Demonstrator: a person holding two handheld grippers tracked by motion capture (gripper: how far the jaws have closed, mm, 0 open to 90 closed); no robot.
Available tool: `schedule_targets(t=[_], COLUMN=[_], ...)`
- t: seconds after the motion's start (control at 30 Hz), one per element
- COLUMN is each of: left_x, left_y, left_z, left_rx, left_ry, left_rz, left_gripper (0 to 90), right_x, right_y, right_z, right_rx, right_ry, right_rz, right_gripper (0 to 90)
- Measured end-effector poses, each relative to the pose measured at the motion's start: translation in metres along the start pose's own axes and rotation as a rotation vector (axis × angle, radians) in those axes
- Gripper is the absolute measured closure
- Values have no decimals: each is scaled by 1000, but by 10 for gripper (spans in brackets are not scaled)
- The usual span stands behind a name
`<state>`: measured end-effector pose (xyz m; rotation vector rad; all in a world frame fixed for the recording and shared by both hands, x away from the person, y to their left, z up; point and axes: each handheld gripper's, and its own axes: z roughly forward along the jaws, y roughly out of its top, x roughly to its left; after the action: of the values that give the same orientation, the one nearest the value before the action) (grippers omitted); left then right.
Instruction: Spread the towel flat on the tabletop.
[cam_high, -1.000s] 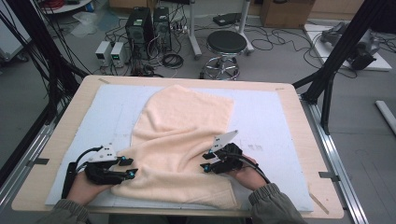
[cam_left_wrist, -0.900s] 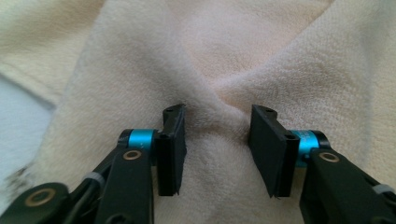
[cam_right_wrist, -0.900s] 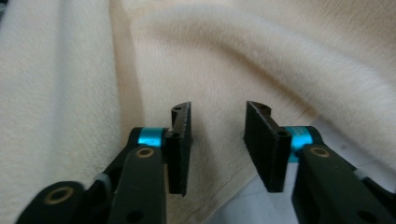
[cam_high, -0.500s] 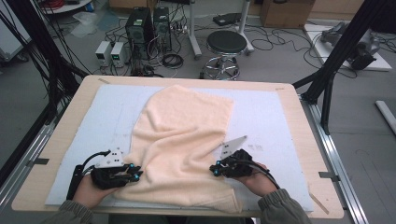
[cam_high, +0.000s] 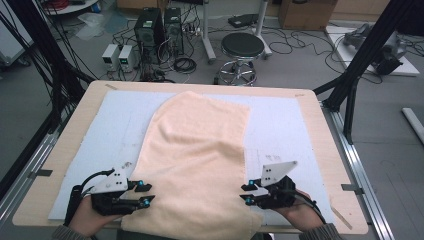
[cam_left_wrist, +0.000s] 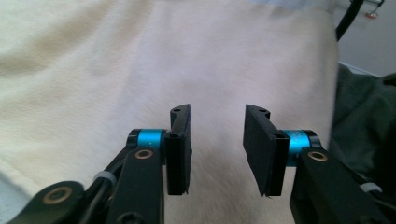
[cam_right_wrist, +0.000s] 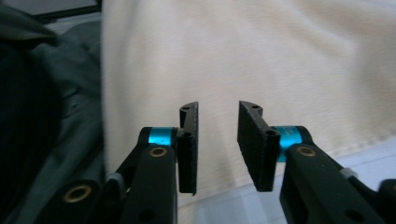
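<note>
A peach towel (cam_high: 195, 150) lies lengthwise on the pale blue mat (cam_high: 112, 125), and its near end reaches the table's front edge. My left gripper (cam_high: 144, 193) sits at the towel's near left edge, jaws open and pointing right over the cloth. At the near right edge my right gripper (cam_high: 244, 194) faces left, also open. In the left gripper view the open left gripper (cam_left_wrist: 217, 112) hovers over the towel (cam_left_wrist: 140, 56) with nothing between its jaws. The right gripper view has the open right gripper (cam_right_wrist: 218, 106) above the towel (cam_right_wrist: 280, 56) near its hem.
The wooden table (cam_high: 312, 107) borders the mat on all sides. Beyond the far edge stand a black stool (cam_high: 242, 47) and computer towers (cam_high: 160, 25) among cables. A black frame post (cam_high: 360, 65) slants at the right. Dark green clothing (cam_right_wrist: 51, 107) lies close behind the towel's near edge.
Both grippers have drawn back toward the table's front edge. The right one slid off the towel's middle out to its right edge. The towel's near part looks flatter.
</note>
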<state>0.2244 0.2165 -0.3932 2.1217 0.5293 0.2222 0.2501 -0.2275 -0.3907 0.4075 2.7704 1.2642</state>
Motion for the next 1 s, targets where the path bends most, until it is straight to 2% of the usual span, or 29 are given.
schedule_targets(t=[0.07,0.13,0.17,0.23,0.3,0.33,0.37,0.43,0.47,0.53,0.6,0.8,1.0], left_x=[8,14,17,23,27,28,28,26,25,21,14,-10,-25], left_y=[-5,-11,-14,-19,-22,-25,-26,-26,-25,-24,-21,-16,-14], left_z=[6,15,19,25,31,35,37,38,37,35,29,18,7], left_rx=[14,51,64,89,108,126,135,126,130,123,100,84,54], left_ry=[6,14,15,9,-15,-43,-52,-56,-60,-58,-76,-146,-189], left_rz=[-2,7,-1,-3,-19,-26,-28,-24,-30,-22,-13,13,22], left_gripper=[573,536,516,496,503,538,605,675,702,753,791,798,792], right_x=[-11,-23,-29,-40,-46,-47,-47,-48,-47,-46,-42,-20,1], right_y=[1,1,0,-1,-3,-4,-4,-4,-4,-4,-5,-7,-9], right_z=[11,24,32,45,56,60,60,60,59,57,52,25,4], right_rx=[7,21,21,43,87,97,91,93,95,99,97,84,65], right_ry=[-27,-33,-40,-32,-26,-21,-22,-7,4,18,35,53,132], right_rz=[4,6,5,38,46,43,52,47,47,38,32,-7,-23], right_gripper=[623,600,594,593,627,660,717,824,856,867,868,868,863])
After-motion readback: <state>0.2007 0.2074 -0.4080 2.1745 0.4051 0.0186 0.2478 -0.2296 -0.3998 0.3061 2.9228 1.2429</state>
